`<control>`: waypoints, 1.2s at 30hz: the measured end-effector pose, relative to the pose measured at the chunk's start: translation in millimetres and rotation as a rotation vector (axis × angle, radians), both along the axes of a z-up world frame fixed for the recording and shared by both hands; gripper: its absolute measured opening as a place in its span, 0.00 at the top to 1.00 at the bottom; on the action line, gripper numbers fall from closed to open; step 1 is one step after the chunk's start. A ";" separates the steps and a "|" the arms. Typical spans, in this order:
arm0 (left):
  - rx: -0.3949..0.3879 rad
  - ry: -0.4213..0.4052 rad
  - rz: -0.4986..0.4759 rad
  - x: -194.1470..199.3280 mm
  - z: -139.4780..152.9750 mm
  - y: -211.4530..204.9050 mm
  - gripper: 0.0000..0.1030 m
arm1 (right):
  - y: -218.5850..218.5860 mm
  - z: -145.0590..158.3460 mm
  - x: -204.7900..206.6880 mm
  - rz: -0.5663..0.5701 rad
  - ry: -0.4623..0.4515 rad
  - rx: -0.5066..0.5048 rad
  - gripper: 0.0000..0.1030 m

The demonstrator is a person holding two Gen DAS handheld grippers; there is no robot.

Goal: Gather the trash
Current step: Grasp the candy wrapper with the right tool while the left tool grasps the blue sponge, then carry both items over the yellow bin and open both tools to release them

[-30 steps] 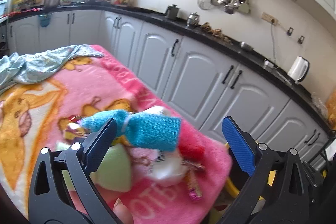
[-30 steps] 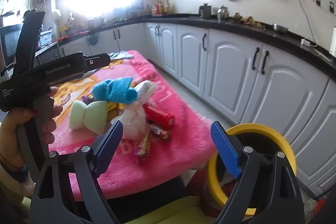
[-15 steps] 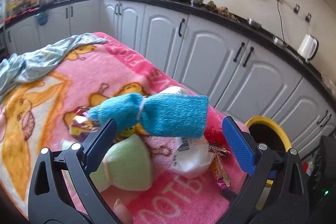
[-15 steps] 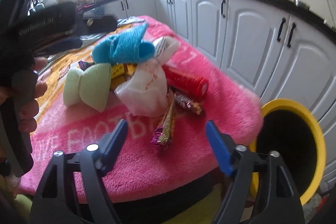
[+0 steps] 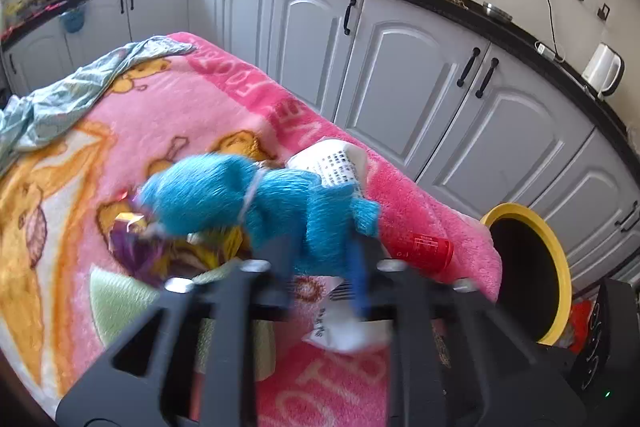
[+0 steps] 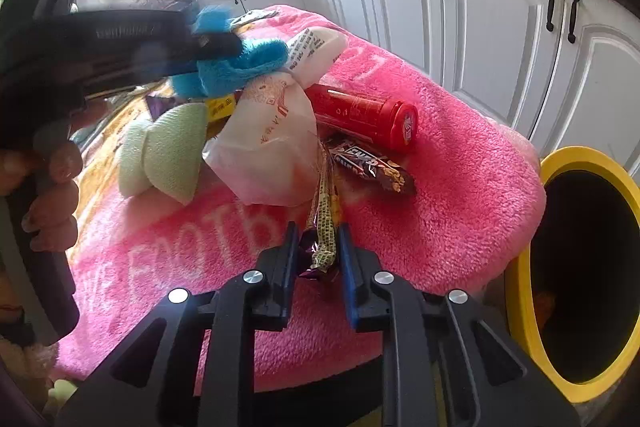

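A crinkly candy wrapper [image 6: 322,247], light, thin and likely slippery, lies at the pink blanket's [image 6: 460,195] near edge, its end pinched between the right gripper's [image 6: 318,259] just-closed jaws. The left gripper [image 5: 320,267], also just closed, clamps a soft blue cloth bundle [image 5: 256,199]. A yellow-rimmed bin [image 6: 576,163] waits beside the table.
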State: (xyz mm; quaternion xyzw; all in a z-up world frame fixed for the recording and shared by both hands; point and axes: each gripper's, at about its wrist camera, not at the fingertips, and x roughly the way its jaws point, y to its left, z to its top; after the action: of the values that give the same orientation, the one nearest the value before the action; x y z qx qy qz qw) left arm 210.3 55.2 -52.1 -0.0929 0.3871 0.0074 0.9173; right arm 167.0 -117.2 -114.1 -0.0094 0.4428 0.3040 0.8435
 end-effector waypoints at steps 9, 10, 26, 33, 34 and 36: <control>-0.071 -0.065 -0.002 -27.5 24.2 17.9 0.98 | -9.2 21.2 -16.4 0.020 -0.017 0.028 0.83; -0.087 -0.075 -0.005 -31.5 27.6 19.8 0.98 | -10.9 24.5 -18.6 0.021 -0.021 0.032 0.83; -0.117 -0.234 -0.103 -70.6 91.6 -10.5 0.98 | -56.2 94.0 -40.7 -0.008 -0.176 0.101 0.83; -0.113 -0.278 -0.180 -73.9 113.2 -42.5 0.98 | -84.0 118.3 -47.3 -0.063 -0.259 0.102 0.83; -0.112 -0.283 -0.193 -73.7 115.5 -48.7 0.98 | -88.2 120.7 -48.6 -0.073 -0.271 0.100 0.83; -0.113 -0.292 -0.216 -72.7 119.0 -58.8 0.98 | -99.1 125.5 -50.1 -0.097 -0.293 0.098 0.83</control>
State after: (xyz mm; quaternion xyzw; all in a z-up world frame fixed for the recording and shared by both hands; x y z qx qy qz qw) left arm 137.6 -3.6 66.9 -0.1022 0.2576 -0.1262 0.9525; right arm 117.0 -216.2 11.4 0.0091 0.2993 0.2794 0.9123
